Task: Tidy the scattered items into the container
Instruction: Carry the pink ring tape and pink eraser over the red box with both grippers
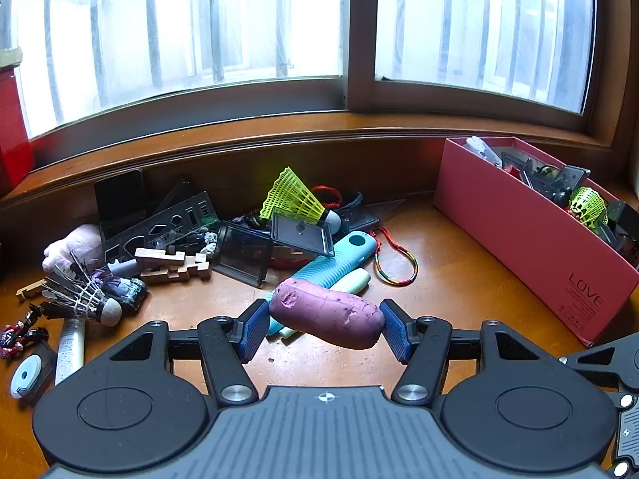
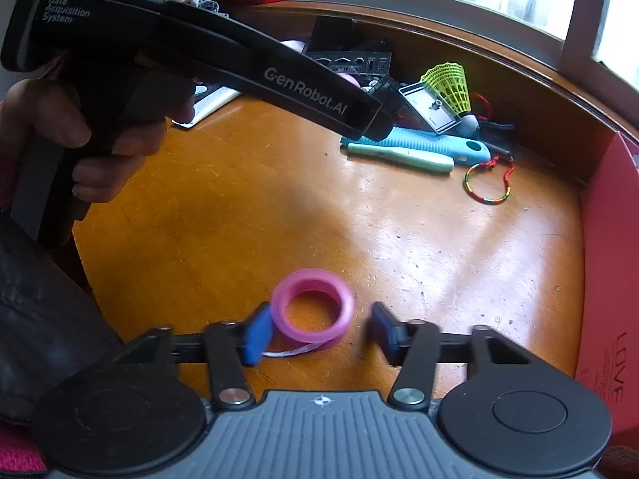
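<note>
Meanwhile the left gripper (image 1: pixel 324 329) clamps a purple sweet potato (image 1: pixel 325 313) above the wooden table (image 1: pixel 459 279), with the red box (image 1: pixel 531 247) at two o'clock. The right gripper (image 2: pixel 315 329) brackets a pink tape roll (image 2: pixel 312 309); its left pad touches, its right stands apart.

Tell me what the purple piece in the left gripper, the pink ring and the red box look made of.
Purple piece: probably soft foam or rubber, matte, with torn pits in its skin. Pink ring: seemingly a glossy roll of plastic tape, with a thin strip trailing from it. Red box: likely matte cardboard, with thin flat walls and printed lettering.
</note>
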A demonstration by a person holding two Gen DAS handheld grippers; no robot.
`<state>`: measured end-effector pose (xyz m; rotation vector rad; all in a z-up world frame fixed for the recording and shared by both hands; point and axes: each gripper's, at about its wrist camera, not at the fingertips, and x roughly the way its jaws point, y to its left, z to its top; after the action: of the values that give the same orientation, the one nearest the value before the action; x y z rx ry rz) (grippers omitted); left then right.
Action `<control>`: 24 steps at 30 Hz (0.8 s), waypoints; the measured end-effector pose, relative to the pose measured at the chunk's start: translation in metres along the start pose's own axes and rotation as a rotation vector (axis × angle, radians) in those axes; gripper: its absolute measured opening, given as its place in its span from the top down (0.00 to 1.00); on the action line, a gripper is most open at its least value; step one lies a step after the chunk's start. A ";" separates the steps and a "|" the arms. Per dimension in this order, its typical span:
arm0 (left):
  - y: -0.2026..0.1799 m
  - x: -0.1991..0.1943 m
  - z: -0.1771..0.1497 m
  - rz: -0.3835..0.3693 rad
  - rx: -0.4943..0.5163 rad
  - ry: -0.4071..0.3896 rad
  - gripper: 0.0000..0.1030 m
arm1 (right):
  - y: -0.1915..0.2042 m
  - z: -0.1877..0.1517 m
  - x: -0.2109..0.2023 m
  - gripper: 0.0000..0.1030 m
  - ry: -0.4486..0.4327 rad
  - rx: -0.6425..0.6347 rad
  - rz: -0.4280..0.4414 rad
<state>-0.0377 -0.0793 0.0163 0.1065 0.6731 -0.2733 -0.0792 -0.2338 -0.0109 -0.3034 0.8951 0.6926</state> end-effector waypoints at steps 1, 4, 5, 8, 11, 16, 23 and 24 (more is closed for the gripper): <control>0.000 0.000 0.000 -0.001 0.001 -0.001 0.41 | 0.001 0.000 0.000 0.56 -0.001 -0.003 -0.003; -0.001 -0.001 0.000 -0.005 0.004 -0.005 0.41 | 0.001 0.000 0.000 0.56 -0.002 -0.004 -0.010; -0.001 -0.001 0.000 -0.006 0.004 -0.006 0.41 | 0.001 0.000 0.000 0.56 -0.003 -0.004 -0.016; 0.000 -0.001 0.000 -0.009 0.003 -0.008 0.41 | -0.001 0.002 -0.002 0.56 -0.019 -0.001 -0.053; -0.001 0.000 0.001 -0.012 0.004 -0.009 0.42 | -0.006 0.004 -0.004 0.56 -0.033 0.013 -0.101; -0.005 0.002 0.003 -0.023 0.017 -0.012 0.41 | -0.019 0.007 -0.010 0.56 -0.058 0.053 -0.156; -0.018 0.004 0.009 -0.042 0.042 -0.023 0.41 | -0.038 0.009 -0.026 0.56 -0.104 0.099 -0.212; -0.020 0.005 0.010 -0.045 0.045 -0.026 0.41 | -0.041 0.009 -0.029 0.56 -0.108 0.105 -0.221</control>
<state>-0.0336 -0.1013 0.0213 0.1306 0.6446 -0.3326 -0.0589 -0.2716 0.0157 -0.2643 0.7783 0.4518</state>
